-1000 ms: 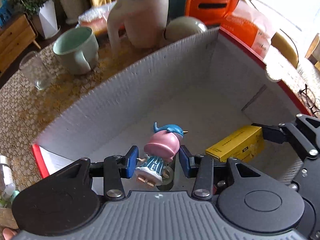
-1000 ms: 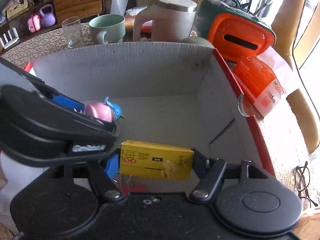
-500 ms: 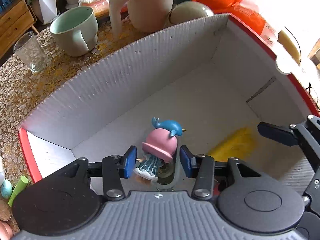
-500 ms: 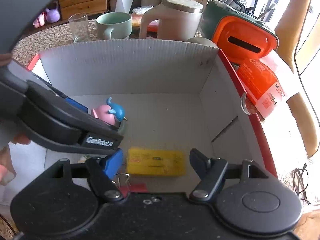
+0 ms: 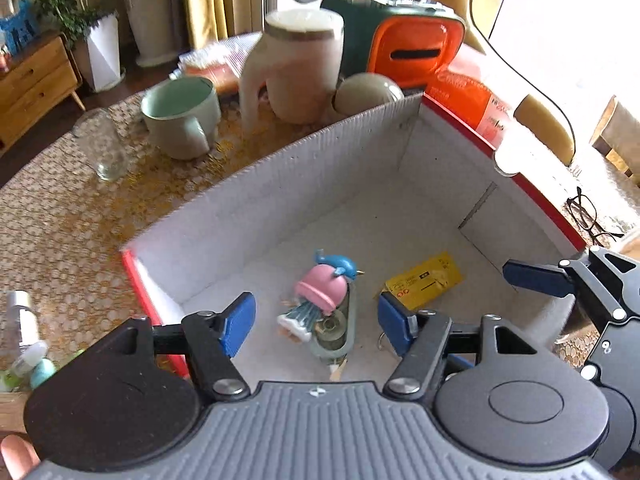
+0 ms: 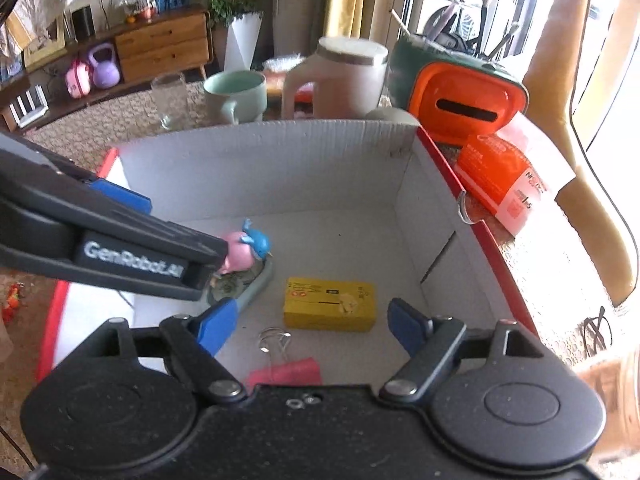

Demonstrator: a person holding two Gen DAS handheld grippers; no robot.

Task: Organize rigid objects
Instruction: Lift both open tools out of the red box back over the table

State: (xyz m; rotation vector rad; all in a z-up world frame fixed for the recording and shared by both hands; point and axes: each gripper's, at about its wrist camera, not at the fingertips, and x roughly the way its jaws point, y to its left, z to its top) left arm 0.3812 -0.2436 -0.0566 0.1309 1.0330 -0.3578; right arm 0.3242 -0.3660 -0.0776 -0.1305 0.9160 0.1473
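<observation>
Both opening claws (image 5: 316,322) (image 6: 310,324) hover above figurine (image 5: 316,300), yellow box (image 6: 330,304).

One box (image 6: 256,168) holds one figurine (image 6: 244,254), one yellow carton (image 6: 330,304), one binder clip (image 6: 286,368).

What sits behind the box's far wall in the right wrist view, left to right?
Drinking glass → green mug → beige lidded jug → orange-fronted container → orange packet.
</observation>
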